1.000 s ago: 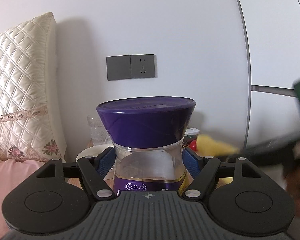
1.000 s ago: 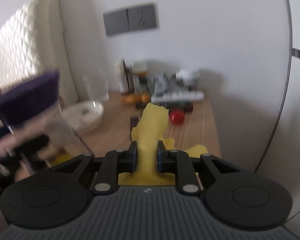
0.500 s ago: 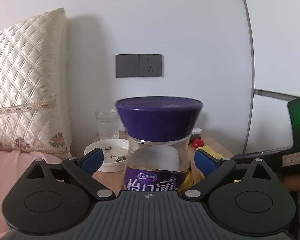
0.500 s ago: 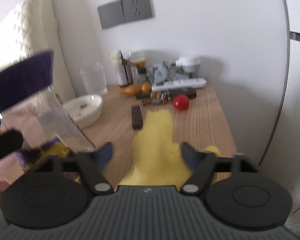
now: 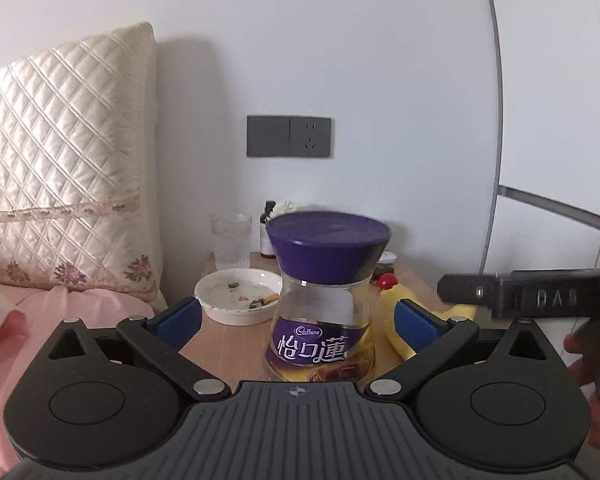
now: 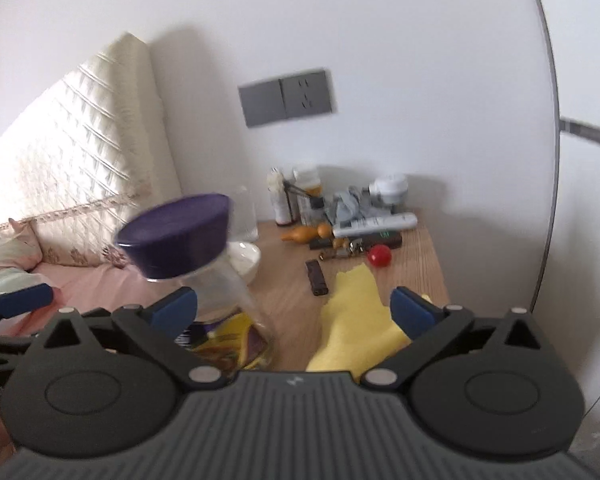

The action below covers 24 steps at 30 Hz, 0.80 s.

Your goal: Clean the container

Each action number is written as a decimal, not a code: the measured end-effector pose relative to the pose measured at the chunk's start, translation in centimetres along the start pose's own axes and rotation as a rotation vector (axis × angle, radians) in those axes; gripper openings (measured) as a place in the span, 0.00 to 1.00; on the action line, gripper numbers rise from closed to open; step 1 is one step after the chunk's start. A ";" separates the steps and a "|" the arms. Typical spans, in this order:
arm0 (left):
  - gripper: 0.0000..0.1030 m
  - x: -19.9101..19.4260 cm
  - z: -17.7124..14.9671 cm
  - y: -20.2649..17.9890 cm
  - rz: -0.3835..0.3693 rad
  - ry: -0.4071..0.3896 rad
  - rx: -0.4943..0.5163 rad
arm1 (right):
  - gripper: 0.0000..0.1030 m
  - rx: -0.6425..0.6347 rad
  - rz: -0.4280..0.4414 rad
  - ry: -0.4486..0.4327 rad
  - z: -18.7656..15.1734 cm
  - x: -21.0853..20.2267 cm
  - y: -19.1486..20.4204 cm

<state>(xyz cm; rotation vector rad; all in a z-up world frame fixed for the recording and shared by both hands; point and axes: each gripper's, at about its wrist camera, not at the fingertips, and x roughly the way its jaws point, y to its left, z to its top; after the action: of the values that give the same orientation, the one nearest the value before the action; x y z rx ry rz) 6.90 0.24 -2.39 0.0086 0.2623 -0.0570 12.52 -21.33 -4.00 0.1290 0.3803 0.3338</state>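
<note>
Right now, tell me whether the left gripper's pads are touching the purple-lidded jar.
Apart. In the left wrist view the left gripper is wide open: table shows between each blue pad and the jar.

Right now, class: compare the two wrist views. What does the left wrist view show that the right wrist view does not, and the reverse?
Only the left wrist view shows the jar's Cadbury label and the debris in the white bowl. Only the right wrist view shows the remote control, the dark bar and the clutter at the back. Both show the purple-lidded jar, the yellow cloth, the red ball, the wall socket, and an open gripper: left, right.
</note>
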 end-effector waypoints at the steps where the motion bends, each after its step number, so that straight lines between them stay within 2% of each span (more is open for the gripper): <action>1: 1.00 -0.6 0.2 0.0 0.008 -0.008 -0.001 | 1.00 -0.002 -0.008 -0.007 -0.1 -0.9 0.5; 6: 1.00 -2.7 0.4 0.1 0.024 -0.033 -0.007 | 1.00 0.078 -0.026 -0.039 -0.4 -4.4 1.5; 14: 1.00 -3.8 -0.3 0.3 0.071 -0.011 0.021 | 1.00 0.092 -0.062 -0.016 -1.2 -6.6 2.2; 17: 1.00 -4.4 0.1 0.7 0.060 -0.017 0.002 | 1.00 0.052 -0.089 -0.014 -1.4 -7.3 2.9; 24: 1.00 -4.8 0.1 0.4 0.041 -0.009 0.009 | 1.00 0.062 -0.088 -0.009 -1.6 -7.6 2.8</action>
<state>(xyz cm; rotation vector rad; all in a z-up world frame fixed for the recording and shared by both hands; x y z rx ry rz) 2.33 0.95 -1.10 0.0225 0.2529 -0.0175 4.40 -21.24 -2.38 0.1742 0.3867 0.2348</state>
